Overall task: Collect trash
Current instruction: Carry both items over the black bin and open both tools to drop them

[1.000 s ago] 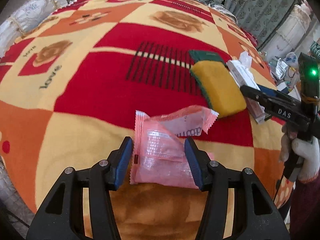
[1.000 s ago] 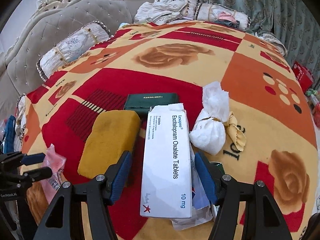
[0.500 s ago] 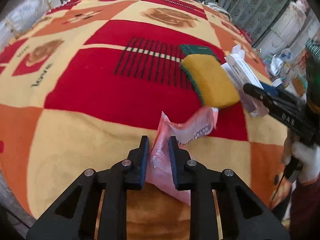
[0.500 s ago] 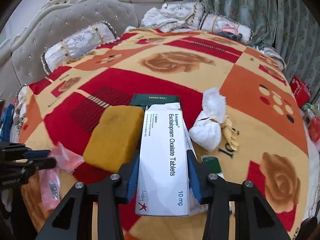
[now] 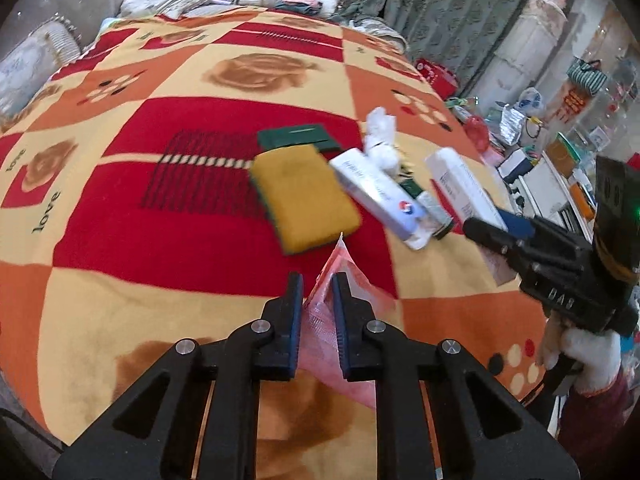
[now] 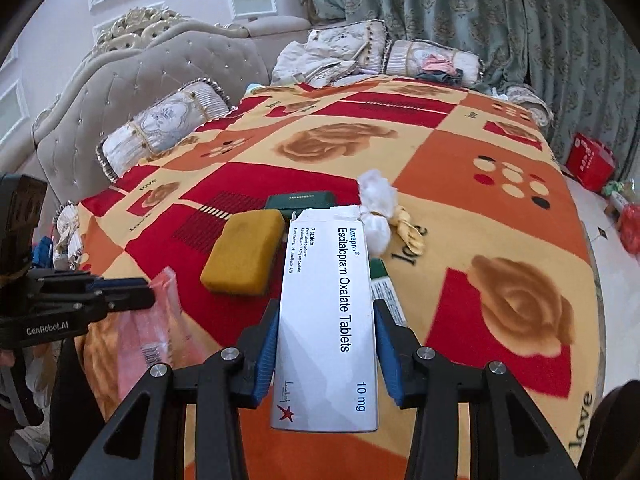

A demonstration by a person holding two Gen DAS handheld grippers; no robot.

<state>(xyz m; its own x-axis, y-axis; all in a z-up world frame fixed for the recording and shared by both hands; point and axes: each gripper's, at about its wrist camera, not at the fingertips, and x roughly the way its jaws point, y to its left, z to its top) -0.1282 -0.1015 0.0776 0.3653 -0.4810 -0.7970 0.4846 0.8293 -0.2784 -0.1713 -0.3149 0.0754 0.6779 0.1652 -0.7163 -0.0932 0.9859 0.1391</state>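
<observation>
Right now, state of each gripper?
Left gripper: shut on the pink wrapper.
Right gripper: shut on the white tablet box.

We see a bed spread with a red, orange and cream blanket (image 6: 460,168) patterned with roses and the word "love". A grey tufted headboard (image 6: 160,84) and a bolster pillow (image 6: 160,128) line its far side, with green patterned curtains (image 6: 480,16) behind. A yellow sponge (image 6: 244,256) lies on the blanket, just in front of a dark green case (image 6: 300,201).
</observation>
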